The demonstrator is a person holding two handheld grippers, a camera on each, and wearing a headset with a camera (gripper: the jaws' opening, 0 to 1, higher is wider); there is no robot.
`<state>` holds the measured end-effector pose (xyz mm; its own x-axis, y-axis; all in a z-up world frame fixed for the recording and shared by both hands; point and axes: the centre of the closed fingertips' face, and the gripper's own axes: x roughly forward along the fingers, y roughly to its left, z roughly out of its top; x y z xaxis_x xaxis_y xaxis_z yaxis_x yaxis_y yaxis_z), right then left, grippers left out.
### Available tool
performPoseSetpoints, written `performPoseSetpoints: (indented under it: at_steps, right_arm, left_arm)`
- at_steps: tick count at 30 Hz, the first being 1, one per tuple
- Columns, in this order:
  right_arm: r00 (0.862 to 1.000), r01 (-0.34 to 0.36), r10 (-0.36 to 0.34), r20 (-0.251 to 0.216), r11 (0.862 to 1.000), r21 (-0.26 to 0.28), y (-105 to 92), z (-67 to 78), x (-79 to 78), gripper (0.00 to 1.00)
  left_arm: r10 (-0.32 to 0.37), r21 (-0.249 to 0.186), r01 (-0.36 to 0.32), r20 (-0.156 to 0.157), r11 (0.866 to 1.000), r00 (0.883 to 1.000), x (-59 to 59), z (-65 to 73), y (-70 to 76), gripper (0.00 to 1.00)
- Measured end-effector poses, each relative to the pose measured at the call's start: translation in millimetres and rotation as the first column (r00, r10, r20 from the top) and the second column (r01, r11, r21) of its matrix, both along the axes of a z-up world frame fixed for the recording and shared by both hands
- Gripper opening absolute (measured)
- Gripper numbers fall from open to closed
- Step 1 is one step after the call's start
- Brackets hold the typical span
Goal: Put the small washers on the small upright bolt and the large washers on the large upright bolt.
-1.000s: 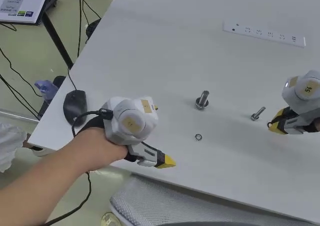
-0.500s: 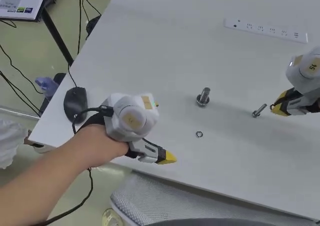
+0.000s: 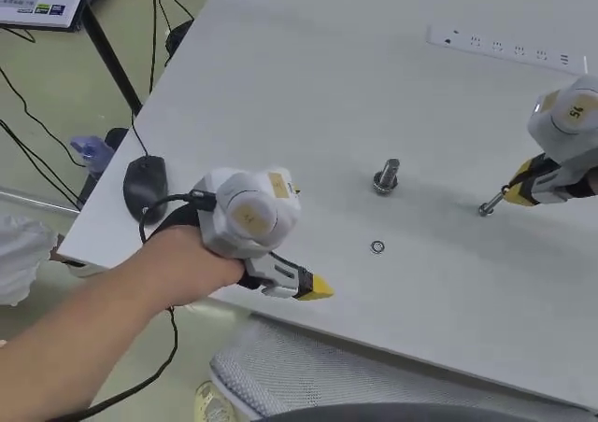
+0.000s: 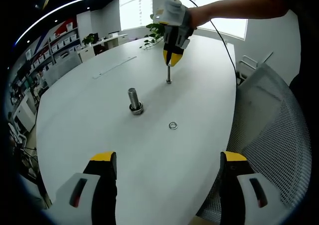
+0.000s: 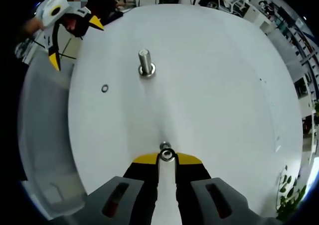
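1. Head view: right gripper (image 3: 509, 194) has swung in over the last second, and its tips now meet the small bolt (image 3: 487, 206).
2. Left gripper view: left gripper (image 4: 167, 160) is wide open and empty. A loose washer (image 4: 173, 125) lies just ahead, with the large bolt (image 4: 134, 100) beyond.
3. Right gripper view: jaws nearly closed, maybe pinching a small washer (image 5: 168, 156), hard to tell. Threading looks next.

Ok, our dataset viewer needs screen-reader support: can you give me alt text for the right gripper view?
The right gripper pinches a small washer in its jaws at the tip of the small upright bolt on a white table. Farther off are the large upright bolt and a loose washer.
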<state>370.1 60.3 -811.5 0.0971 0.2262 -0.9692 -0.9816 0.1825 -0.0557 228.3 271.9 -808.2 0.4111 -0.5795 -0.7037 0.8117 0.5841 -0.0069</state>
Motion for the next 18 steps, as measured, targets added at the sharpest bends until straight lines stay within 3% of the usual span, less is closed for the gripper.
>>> performPoseSetpoints:
  at_steps: [18]
  right_arm:
    - [1.0, -0.015, 0.015, -0.02, 1.0, -0.02, 1.7, -14.8, -3.0, 0.12]
  left_arm:
    - [0.004, -0.002, -0.004, -0.012, 1.0, 1.0, -1.4, -2.6, 1.5, 0.83]
